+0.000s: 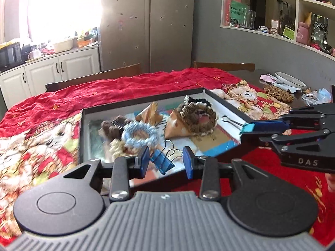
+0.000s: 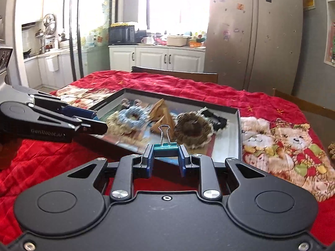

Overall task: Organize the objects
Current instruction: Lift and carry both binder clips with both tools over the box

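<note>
My left gripper [image 1: 166, 161] is shut on a blue binder clip [image 1: 162, 162], which sits tilted between the pads above the near edge of a shallow black box [image 1: 144, 99]. My right gripper [image 2: 166, 156] is shut on a teal binder clip [image 2: 166, 146] with its wire handles pointing up. Each gripper shows in the other view: the right gripper [image 1: 247, 128] with its teal clip [image 1: 248, 128] at the box's right side, the left gripper [image 2: 98, 121] at the left of the box [image 2: 182, 98]. Inside lie a light blue scrunchie [image 1: 139, 132], a brown scrunchie [image 1: 196, 117] and brown paper cones [image 1: 175, 127].
A red blanket [image 1: 125, 87] with bear prints covers the table. A plate [image 1: 290, 81] and a beaded mat [image 1: 278, 94] sit at the far right corner. Wooden chair backs [image 1: 224, 64] stand behind the table, with a fridge [image 1: 146, 21] and kitchen cabinets beyond.
</note>
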`<state>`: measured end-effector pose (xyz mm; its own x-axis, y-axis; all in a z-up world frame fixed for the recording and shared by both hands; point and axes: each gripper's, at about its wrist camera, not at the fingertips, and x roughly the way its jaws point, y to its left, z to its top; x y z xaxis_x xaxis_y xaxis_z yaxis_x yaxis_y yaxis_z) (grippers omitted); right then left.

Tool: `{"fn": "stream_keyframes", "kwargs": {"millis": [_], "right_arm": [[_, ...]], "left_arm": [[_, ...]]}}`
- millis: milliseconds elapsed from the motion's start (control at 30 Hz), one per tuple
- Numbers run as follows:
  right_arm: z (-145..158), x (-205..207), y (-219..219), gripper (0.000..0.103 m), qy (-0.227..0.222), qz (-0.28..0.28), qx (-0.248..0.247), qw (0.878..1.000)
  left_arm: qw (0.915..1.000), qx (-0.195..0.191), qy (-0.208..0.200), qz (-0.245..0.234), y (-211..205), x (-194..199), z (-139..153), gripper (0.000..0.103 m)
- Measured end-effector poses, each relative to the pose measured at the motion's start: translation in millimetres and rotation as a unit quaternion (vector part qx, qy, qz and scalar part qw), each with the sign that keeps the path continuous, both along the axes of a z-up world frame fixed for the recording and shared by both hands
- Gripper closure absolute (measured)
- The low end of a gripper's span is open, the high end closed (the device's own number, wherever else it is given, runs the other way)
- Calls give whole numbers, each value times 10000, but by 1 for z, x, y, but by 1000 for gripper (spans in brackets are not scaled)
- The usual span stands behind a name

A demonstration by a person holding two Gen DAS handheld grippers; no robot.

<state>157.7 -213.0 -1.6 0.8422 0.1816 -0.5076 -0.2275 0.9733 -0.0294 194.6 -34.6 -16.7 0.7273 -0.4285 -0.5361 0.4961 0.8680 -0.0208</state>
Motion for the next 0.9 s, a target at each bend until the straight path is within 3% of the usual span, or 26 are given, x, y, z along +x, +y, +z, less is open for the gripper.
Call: {"fn": "stream_keyframes", "kwargs": {"millis": [367, 900], "right_arm": [[-15, 41, -13, 80, 147, -353, 101, 9992], [-41, 77, -17, 80, 444, -435, 103, 9980]], "left_arm": [[9998, 12, -15, 174, -26, 35, -10, 65], [9986, 422, -164, 285, -44, 50, -35, 65]]}}
